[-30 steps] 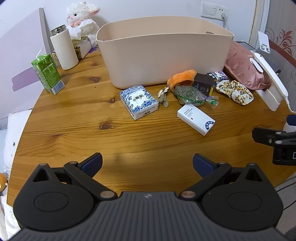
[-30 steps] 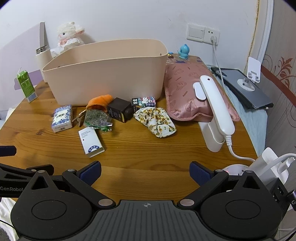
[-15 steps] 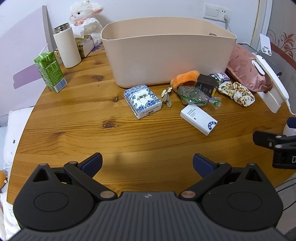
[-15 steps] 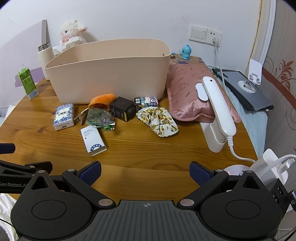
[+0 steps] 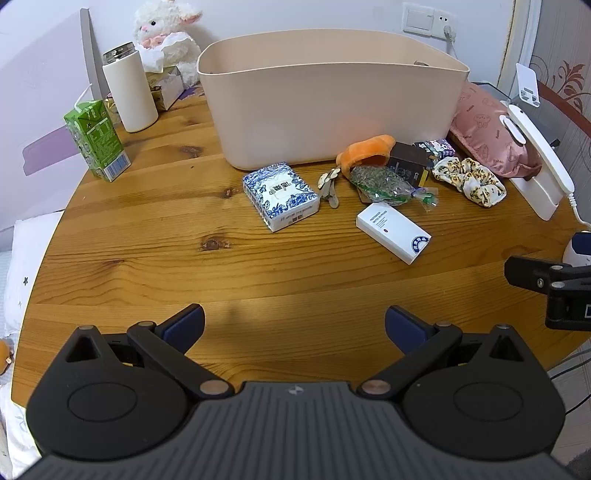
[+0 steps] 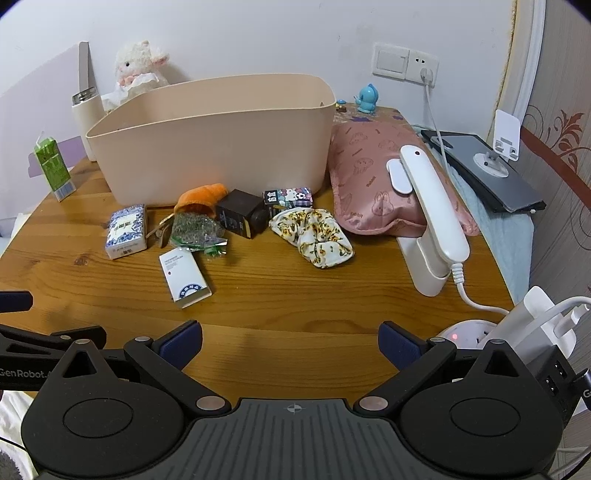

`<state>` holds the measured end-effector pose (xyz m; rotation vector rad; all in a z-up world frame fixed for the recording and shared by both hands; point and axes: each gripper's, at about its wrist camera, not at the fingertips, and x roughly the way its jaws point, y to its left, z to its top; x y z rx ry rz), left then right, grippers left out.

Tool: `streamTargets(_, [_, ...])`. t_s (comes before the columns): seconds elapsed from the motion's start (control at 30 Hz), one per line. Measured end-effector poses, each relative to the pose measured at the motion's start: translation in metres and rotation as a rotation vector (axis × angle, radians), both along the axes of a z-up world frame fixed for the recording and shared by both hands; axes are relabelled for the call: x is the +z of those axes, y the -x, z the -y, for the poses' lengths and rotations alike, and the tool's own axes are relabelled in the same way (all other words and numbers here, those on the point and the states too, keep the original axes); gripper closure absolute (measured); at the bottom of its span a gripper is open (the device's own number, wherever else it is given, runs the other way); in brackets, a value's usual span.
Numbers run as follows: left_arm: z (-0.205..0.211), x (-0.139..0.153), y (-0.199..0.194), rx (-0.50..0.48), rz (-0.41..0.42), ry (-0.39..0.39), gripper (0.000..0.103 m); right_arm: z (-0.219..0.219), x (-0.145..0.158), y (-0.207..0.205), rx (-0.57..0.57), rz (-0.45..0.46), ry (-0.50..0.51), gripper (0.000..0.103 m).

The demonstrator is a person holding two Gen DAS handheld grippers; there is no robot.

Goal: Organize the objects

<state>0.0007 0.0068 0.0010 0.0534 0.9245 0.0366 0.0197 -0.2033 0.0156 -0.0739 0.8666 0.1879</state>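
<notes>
A beige bin (image 5: 332,96) (image 6: 221,136) stands at the back of the round wooden table (image 5: 147,266). In front of it lie a blue-and-white patterned box (image 5: 280,195) (image 6: 126,230), a white box (image 5: 393,232) (image 6: 184,277), an orange plush (image 5: 365,153) (image 6: 201,197), a clear bag of green bits (image 5: 384,181) (image 6: 194,229), a black box (image 5: 410,162) (image 6: 240,216), a small cartoon box (image 6: 288,196) and a floral scrunchie (image 5: 469,181) (image 6: 314,236). My left gripper (image 5: 294,325) and right gripper (image 6: 290,341) are open and empty, above the table's near edge.
A green juice carton (image 5: 98,140), a white flask (image 5: 129,90) and a plush lamb (image 5: 166,33) stand at the back left. A pink hot-water bag (image 6: 376,184), a white lamp base (image 6: 432,221) and a power strip (image 6: 517,332) are on the right.
Both grippers have drawn back slightly and shifted; the objects sit a little farther off in both views. Nothing on the table has moved. Both stay open.
</notes>
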Motion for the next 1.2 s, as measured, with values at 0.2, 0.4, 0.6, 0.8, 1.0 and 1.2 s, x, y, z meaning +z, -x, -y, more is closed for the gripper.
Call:
streamTargets(0.2, [-0.002,0.000,-0.001,0.007,-0.003,0.002,0.000,0.001,0.000,-0.001,-0.003,-0.002,0.002,0.000])
streamTargets(0.4, [0.001,-0.004,-0.002,0.000,-0.015,-0.004,0.000,0.001,-0.003,-0.002,-0.004,-0.015,0.003,0.000])
streamTargets(0.6, [0.001,-0.004,-0.004,0.000,-0.016,-0.001,0.000,0.002,-0.005,-0.003,-0.008,-0.021,0.002,0.000])
streamTargets(0.8, [0.000,-0.005,-0.007,0.006,-0.019,0.006,0.000,0.004,-0.006,-0.005,-0.013,-0.023,0.000,0.000])
streamTargets(1.0, [-0.002,-0.005,-0.011,0.011,-0.019,0.008,0.000,0.003,-0.007,-0.009,-0.011,-0.028,0.009,0.000])
streamTargets(1.2, [-0.010,-0.008,-0.021,0.026,-0.033,0.033,0.000,0.004,-0.009,-0.013,-0.015,-0.022,0.010,0.000])
